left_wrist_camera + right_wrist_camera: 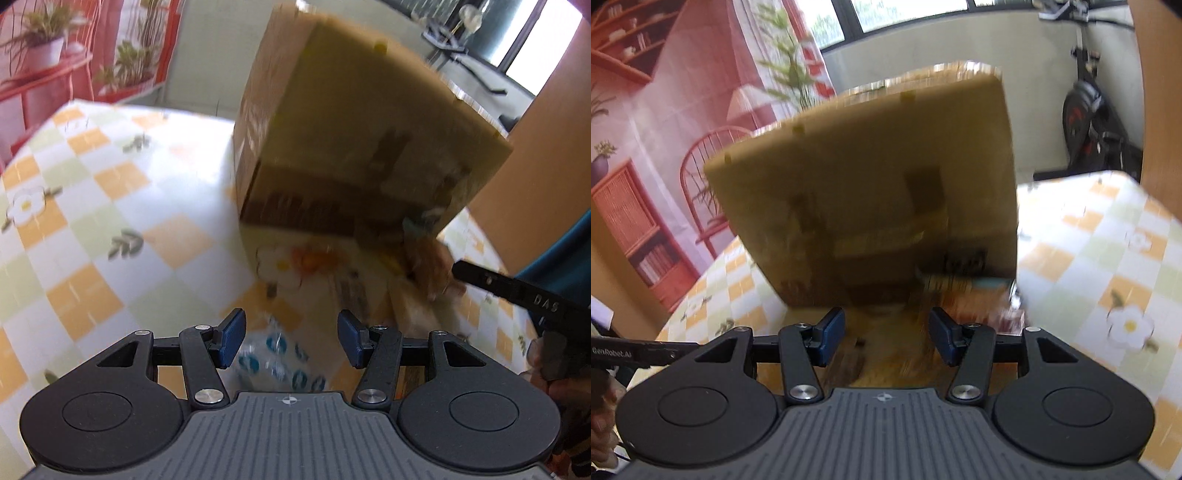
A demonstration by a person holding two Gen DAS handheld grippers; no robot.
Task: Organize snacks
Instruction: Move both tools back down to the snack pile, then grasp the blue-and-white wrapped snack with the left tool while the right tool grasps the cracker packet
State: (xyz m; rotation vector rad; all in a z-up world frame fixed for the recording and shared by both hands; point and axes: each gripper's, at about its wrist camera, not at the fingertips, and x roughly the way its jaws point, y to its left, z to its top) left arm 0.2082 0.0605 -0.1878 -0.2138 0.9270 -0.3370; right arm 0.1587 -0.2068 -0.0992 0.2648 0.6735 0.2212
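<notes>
- Two grippers are in view over a table covered with a cloth of orange, green and white checks with flower prints.
- The left gripper has its blue pads spread apart; nothing is pressed between them. Below and between the pads lies a clear packet with blue markings, blurred, resting on the cloth.
- The right gripper likewise has its pads spread, with nothing pinched. Blurred brown and reddish items show on the table beyond its pads; what they are cannot be told.
- A cardboard box stands on the table ahead of both grippers. Its upper part leans toward the cameras in both views. Dark printing shows on its side, too blurred to read.
- At the foot of the box, on the cloth, sits a heap of snack packets in yellow, orange and brown, smeared by motion.
- In the left wrist view the right gripper appears at the right edge as a black finger just beside that heap.
- In the right wrist view the left gripper shows at the left edge, with part of a hand below it.
- An exercise bike stands behind the table, beside a wall.
</notes>
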